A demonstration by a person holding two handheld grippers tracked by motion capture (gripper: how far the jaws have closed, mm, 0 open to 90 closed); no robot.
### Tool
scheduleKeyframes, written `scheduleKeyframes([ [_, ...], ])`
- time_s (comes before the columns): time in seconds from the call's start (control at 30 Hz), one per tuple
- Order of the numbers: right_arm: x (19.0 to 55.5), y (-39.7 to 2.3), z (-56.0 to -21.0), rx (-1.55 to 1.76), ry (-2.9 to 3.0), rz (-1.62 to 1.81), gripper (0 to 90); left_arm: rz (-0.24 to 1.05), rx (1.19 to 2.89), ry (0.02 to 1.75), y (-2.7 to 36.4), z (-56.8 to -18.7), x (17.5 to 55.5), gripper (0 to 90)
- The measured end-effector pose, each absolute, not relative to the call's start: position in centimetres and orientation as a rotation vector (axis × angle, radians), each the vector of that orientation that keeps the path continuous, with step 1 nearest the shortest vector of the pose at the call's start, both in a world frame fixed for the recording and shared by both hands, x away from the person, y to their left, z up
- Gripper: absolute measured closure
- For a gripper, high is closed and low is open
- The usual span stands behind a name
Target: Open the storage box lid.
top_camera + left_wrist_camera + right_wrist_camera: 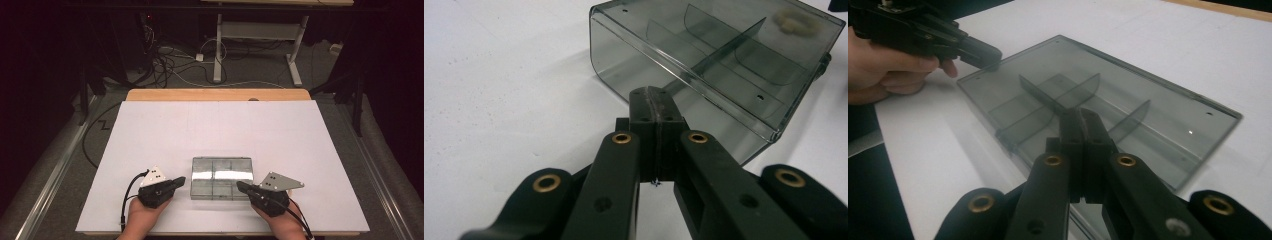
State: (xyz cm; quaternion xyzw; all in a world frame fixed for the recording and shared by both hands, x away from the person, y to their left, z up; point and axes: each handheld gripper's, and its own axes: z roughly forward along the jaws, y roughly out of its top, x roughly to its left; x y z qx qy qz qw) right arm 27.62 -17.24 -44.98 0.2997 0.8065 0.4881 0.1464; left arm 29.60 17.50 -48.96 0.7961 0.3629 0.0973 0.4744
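Observation:
A clear grey plastic box (221, 178) with inner dividers lies flat on the white board (220, 125), near its front edge. My left gripper (179, 181) is shut with nothing in it, and its tip rests at the box's left side. In the left gripper view the closed jaws (650, 94) meet the box (724, 55) at its near rim, and a small pale thing (795, 21) lies in a far compartment. My right gripper (240, 186) is shut and empty at the box's front right corner. Its tip (1078, 115) lies over the box lid (1168, 105), with the left gripper (979, 52) beyond.
The board's wooden table edge (215, 94) shows at the back. Behind it on the floor are tangled cables (165, 60) and a white desk frame (260, 35). Bare white board stretches behind and to both sides of the box.

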Motion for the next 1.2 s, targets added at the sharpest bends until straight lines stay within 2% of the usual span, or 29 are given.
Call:
scheduleKeyframes([
  [0.4,27.0,-15.5,-45.3,0.825,2.37,1.44,90.0,0.212,2.013,0.857,16.4,-48.9,29.6,88.0],
  [1.2,25.8,-12.6,-47.5,0.753,2.526,1.407,90.0,0.189,1.991,0.868,16.7,-49.0,29.7,87.9],
])
